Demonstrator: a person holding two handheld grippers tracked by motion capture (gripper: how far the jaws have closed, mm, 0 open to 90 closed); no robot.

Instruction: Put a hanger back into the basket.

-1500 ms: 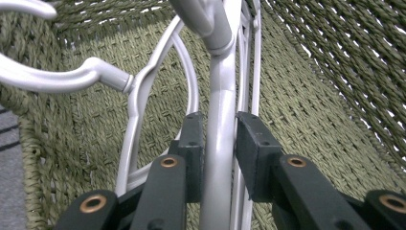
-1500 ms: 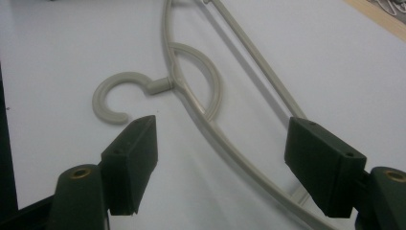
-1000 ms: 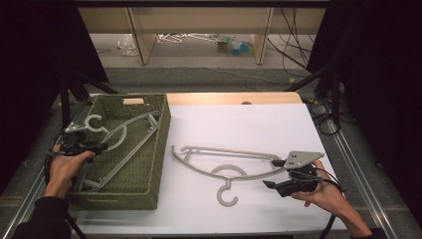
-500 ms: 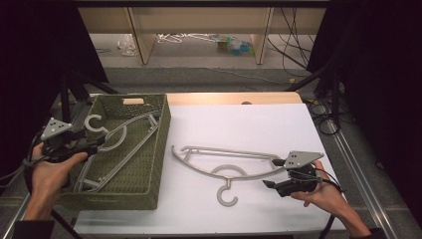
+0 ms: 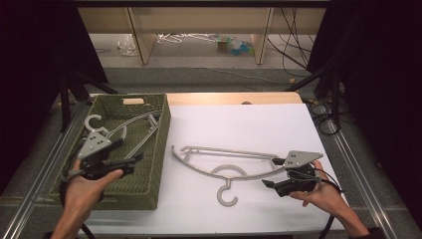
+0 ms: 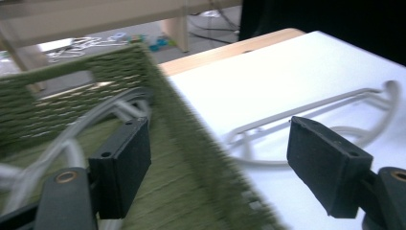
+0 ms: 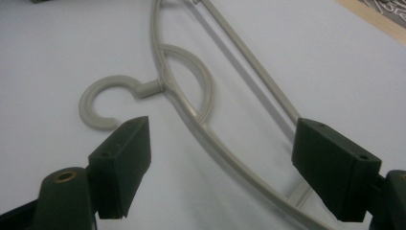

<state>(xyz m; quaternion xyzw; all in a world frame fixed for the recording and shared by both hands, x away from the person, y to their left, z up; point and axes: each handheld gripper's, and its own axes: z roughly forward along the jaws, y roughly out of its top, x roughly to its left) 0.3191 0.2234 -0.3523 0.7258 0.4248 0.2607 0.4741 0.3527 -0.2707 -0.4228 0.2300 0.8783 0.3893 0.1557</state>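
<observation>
A grey plastic hanger (image 5: 224, 167) lies flat on the white table, hook toward me. My right gripper (image 5: 271, 173) is at its right end, open. Its jaws have just been opening, and the hanger's arm (image 7: 152, 87) runs between the pads untouched. A second grey hanger (image 5: 124, 127) lies inside the green woven basket (image 5: 159, 149). My left gripper (image 5: 130, 162) hovers over the basket's near part, pointing right. Its jaws have just been opening and hold nothing. In the left gripper view the basket's rim (image 6: 191, 124) crosses between the pads (image 6: 119, 163), with the table's hanger (image 6: 335, 103) beyond.
The basket takes up the table's left side; its right wall stands between my left gripper and the table's hanger. Dark stand legs and cables flank both table edges. Shelving and loose items on the floor lie beyond the far edge.
My left hand has left the hanger in the basket, swung out left, then come nearer and right, higher over the basket, jaws wider. The right hand has stayed put.
</observation>
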